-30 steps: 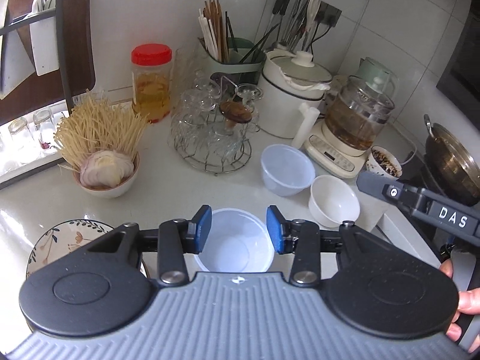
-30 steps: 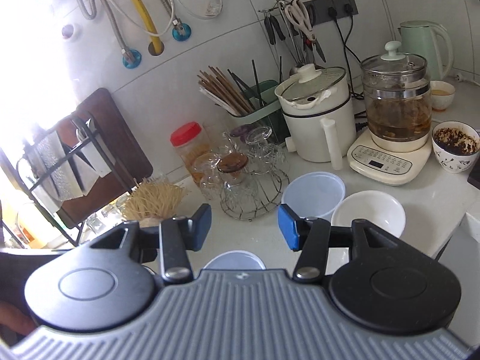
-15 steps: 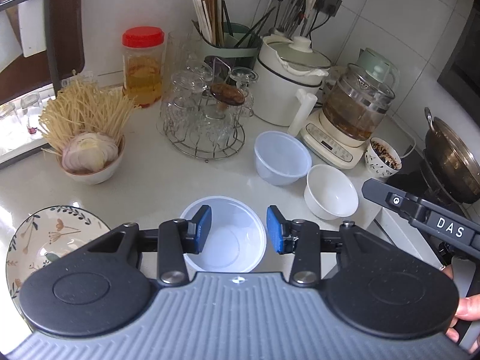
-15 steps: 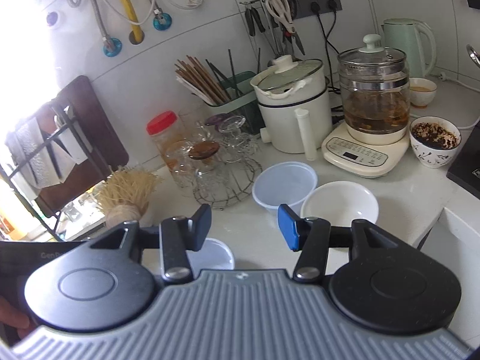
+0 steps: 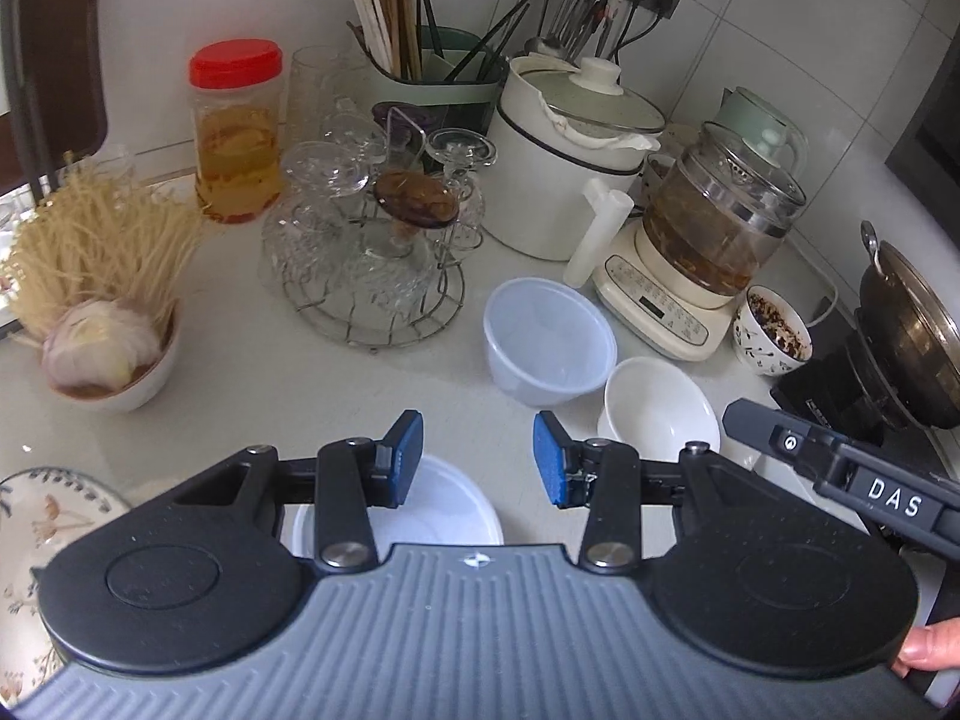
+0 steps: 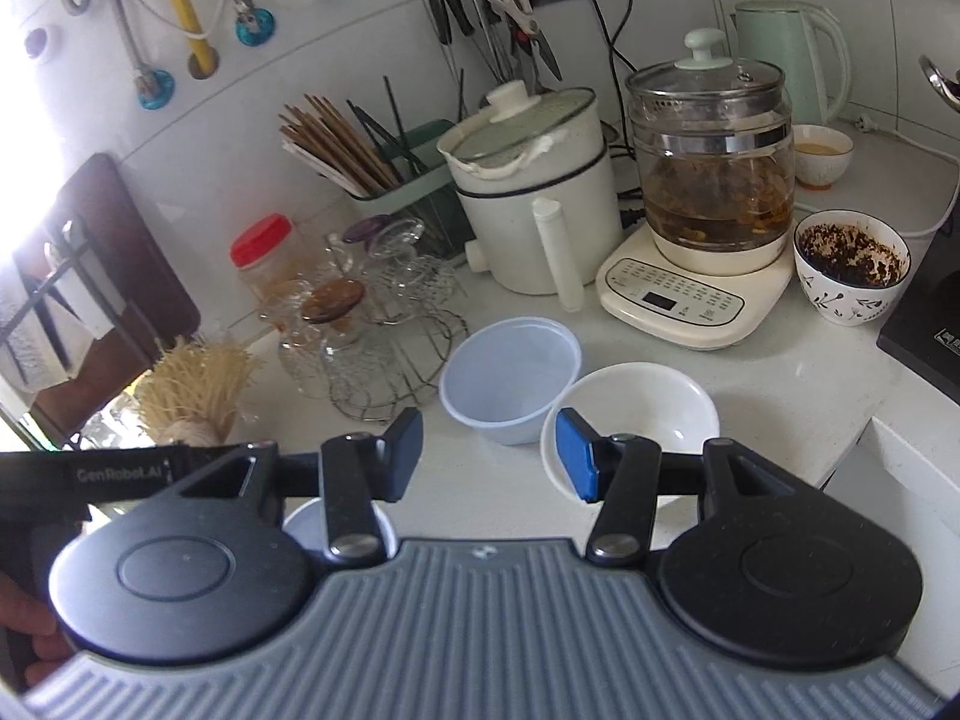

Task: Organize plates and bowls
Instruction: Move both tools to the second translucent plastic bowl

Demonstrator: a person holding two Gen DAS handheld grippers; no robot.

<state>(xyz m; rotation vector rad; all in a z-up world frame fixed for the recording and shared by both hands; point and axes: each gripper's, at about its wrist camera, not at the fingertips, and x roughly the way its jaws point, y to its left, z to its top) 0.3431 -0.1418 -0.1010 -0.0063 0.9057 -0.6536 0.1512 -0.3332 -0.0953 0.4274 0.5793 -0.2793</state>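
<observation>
A translucent plastic bowl (image 5: 549, 348) and a white ceramic bowl (image 5: 657, 411) stand side by side on the white counter; both also show in the right wrist view, plastic bowl (image 6: 510, 378), white bowl (image 6: 636, 414). A second plastic bowl (image 5: 444, 504) sits just under my open, empty left gripper (image 5: 477, 459). A flowered plate (image 5: 42, 516) lies at the left. My right gripper (image 6: 489, 456) is open and empty, close above the rim of the white bowl.
A glass-cup rack (image 5: 372, 264), a bowl of noodles and onion (image 5: 102, 312), a red-lidded jar (image 5: 237, 132), a white cooker (image 5: 564, 162), a glass kettle (image 6: 708, 192), a patterned bowl (image 6: 852, 270) and a wok (image 5: 906, 336) crowd the counter.
Both grippers moved forward toward the two bowls. The near plastic bowl has slid under my left gripper. Both stay open.
</observation>
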